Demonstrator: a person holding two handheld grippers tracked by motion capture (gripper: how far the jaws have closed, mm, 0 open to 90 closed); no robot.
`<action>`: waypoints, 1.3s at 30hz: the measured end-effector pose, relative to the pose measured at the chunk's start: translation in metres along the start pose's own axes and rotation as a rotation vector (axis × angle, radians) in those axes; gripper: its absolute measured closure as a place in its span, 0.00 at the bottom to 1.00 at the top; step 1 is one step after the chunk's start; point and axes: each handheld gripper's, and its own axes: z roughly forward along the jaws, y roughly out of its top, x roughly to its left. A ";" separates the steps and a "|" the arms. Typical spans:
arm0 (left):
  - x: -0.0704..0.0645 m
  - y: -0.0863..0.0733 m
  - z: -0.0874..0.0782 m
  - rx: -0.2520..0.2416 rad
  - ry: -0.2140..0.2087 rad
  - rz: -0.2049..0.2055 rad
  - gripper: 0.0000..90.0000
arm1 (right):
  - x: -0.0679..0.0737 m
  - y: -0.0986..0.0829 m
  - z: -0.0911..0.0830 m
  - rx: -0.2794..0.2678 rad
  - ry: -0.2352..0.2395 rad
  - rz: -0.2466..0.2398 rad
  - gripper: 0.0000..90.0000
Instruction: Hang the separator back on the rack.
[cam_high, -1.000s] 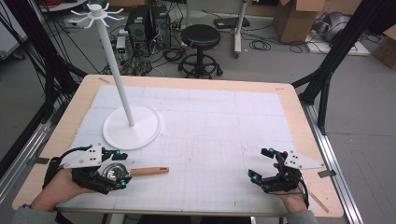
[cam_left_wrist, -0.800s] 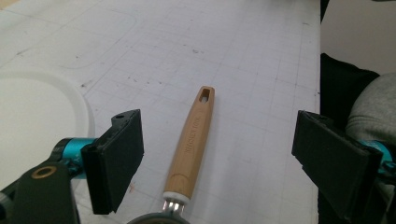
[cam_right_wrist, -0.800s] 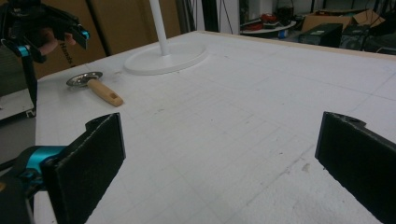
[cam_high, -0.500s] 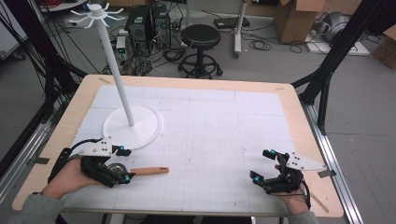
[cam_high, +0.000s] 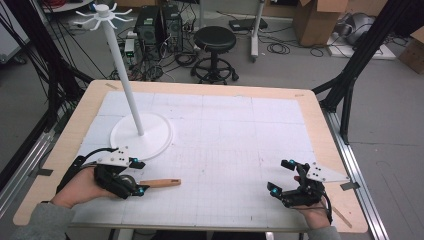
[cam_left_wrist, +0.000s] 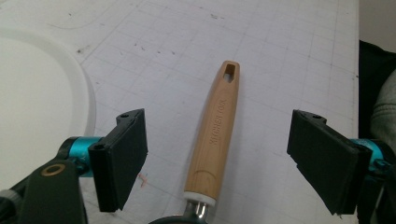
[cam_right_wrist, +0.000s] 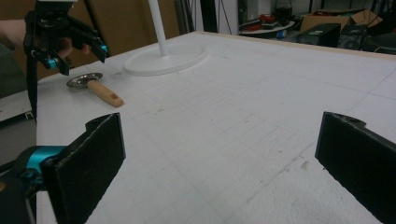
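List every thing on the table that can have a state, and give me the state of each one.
Left gripper: open, jaws astride the wooden handle, apart from it.
Right gripper: open, holding nothing.
Wooden-handled utensil: lying flat on the mat, not gripped.
White stand: upright on its round base, hooks bare.

- A white stand sits on the left half of the table, with a round flat base and a tall thin pole that ends in a ring of short hooks.
- A white gridded mat covers most of the wooden table.
- A black round stool stands on the floor beyond the far edge of the table.
- Cardboard boxes sit on the floor at the far right.
- Black cables trail over the grey floor near the stool.
- Dark equipment boxes stand behind the pole.
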 end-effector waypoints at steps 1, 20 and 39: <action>0.000 0.000 0.001 0.001 -0.005 -0.007 0.24 | 0.000 0.000 0.001 0.001 -0.001 0.002 0.01; 0.013 0.014 0.015 0.151 -0.026 0.042 0.28 | 0.000 -0.001 -0.004 -0.001 -0.008 0.000 0.01; 0.012 0.011 0.025 0.280 -0.064 0.102 0.46 | 0.000 -0.005 -0.007 0.016 -0.005 0.007 0.01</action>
